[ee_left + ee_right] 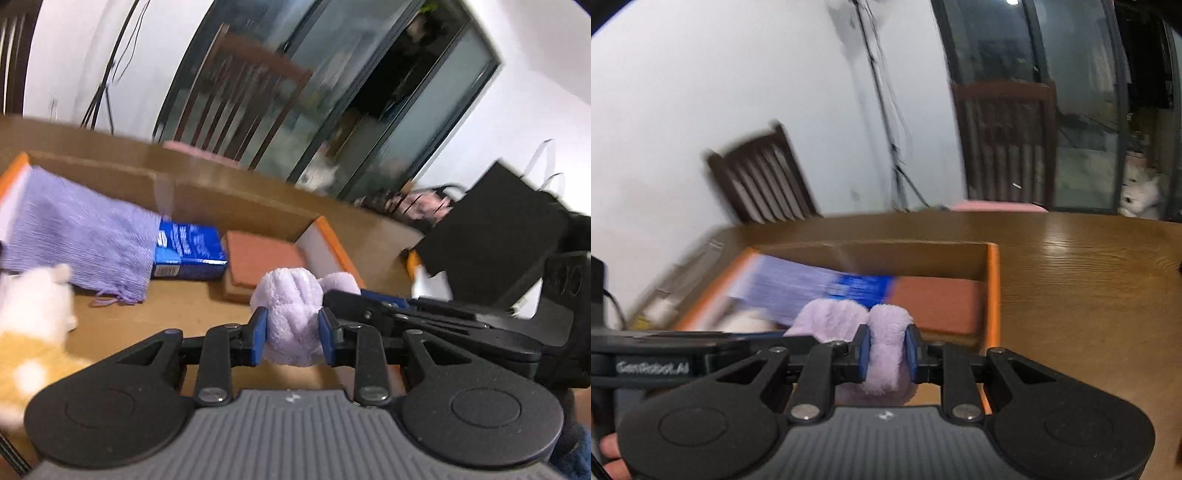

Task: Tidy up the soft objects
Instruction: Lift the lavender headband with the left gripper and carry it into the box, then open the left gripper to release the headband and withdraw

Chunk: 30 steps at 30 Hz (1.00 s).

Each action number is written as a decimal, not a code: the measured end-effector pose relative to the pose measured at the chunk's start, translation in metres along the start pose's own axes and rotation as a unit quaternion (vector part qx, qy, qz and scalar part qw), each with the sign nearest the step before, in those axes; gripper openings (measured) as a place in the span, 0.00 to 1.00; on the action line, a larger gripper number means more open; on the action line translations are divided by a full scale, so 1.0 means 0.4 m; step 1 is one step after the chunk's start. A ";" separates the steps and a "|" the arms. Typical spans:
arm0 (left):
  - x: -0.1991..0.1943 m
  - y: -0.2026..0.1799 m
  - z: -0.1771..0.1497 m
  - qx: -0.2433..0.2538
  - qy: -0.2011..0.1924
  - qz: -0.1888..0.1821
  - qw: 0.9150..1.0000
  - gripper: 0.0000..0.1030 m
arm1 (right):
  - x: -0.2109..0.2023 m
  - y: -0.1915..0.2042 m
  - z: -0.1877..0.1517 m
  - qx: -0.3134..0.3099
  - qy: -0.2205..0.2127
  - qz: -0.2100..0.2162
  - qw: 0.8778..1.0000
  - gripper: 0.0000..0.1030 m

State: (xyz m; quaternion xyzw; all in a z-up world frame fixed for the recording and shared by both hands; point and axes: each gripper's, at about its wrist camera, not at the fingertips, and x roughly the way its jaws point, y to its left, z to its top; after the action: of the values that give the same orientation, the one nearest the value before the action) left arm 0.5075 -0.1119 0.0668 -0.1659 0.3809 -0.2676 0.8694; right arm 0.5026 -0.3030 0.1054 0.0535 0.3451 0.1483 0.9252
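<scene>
The left gripper is clenched on a lilac plush bundle, its blue pads pressing into the fleece from both sides. The right gripper is clamped the same way on another fold of what looks like the same lilac item (a fluffy towel or plush toy; I cannot tell which). Both views are smeared with motion blur.

The bundle hangs just at the near edge of an orange-rimmed cardboard box on the wooden table. Inside the box lie a purple knitted cloth, a blue tissue pack partly under it, and a terracotta pad against the right wall. A white plush toy sits at the box's left side.

By my reading, this is the carry step: the soft item is gripped by both hands and headed for the box. Next it needs lowering onto the bare cardboard floor in front of the pad, both grips letting go together.
</scene>
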 end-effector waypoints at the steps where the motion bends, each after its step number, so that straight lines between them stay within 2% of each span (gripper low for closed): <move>1: 0.025 0.009 0.000 0.000 0.005 0.005 1.000 0.29 | 0.035 -0.007 0.008 -0.005 0.013 -0.011 1.000 0.19; 5: 0.086 0.035 -0.011 0.003 0.020 0.025 0.999 0.31 | 0.123 0.003 0.006 -0.049 0.040 -0.062 0.996 0.21; 6: 0.087 0.038 -0.014 0.004 0.022 0.024 0.999 0.32 | 0.135 0.004 -0.002 -0.057 0.043 -0.072 0.995 0.17; 8: 0.073 0.041 -0.015 0.006 0.018 0.020 1.000 0.36 | 0.141 0.017 -0.014 -0.078 0.035 -0.085 0.993 0.19; 10: 0.051 0.037 -0.015 0.019 0.007 0.023 1.000 0.45 | 0.139 0.019 -0.011 -0.074 0.033 -0.081 0.993 0.22; 12: 0.023 0.026 -0.013 0.036 -0.006 0.034 0.999 0.47 | 0.136 0.020 -0.010 -0.072 0.027 -0.080 0.994 0.32; 14: -0.016 0.015 -0.014 0.054 -0.019 0.044 0.997 0.48 | 0.115 0.016 -0.005 -0.067 0.018 -0.084 0.994 0.38; 16: -0.074 -0.001 -0.028 0.078 -0.038 0.054 0.995 0.52 | 0.067 0.022 -0.002 -0.060 -0.001 -0.079 0.995 0.41; 18: -0.141 -0.016 -0.057 0.103 -0.062 0.068 0.990 0.57 | -0.003 0.029 -0.004 -0.058 -0.025 -0.075 0.995 0.55; 20: -0.209 -0.028 -0.096 0.127 -0.081 0.084 0.985 0.60 | -0.080 0.045 -0.019 -0.057 -0.051 -0.071 0.995 0.63; 22: -0.273 -0.038 -0.136 0.139 -0.103 0.101 0.980 0.64 | -0.148 0.065 -0.045 -0.055 -0.070 -0.066 0.994 0.65; 23: -0.309 -0.041 -0.159 0.145 -0.114 0.108 0.977 0.67 | -0.179 0.077 -0.062 -0.055 -0.077 -0.064 0.993 0.69; 26: -0.397 -0.043 -0.222 0.146 -0.137 0.132 0.971 0.70 | -0.253 0.109 -0.115 -0.052 -0.091 -0.059 0.993 0.77; 30: -0.503 -0.040 -0.300 0.130 -0.166 0.164 0.964 0.77 | -0.336 0.143 -0.190 -0.034 -0.105 -0.053 0.992 0.82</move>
State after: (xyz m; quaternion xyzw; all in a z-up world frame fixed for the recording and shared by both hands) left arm 0.2981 -0.0159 0.1114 -0.0288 0.2149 -0.1378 0.9664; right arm 0.3428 -0.2906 0.1430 0.0188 0.2427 0.1045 0.9643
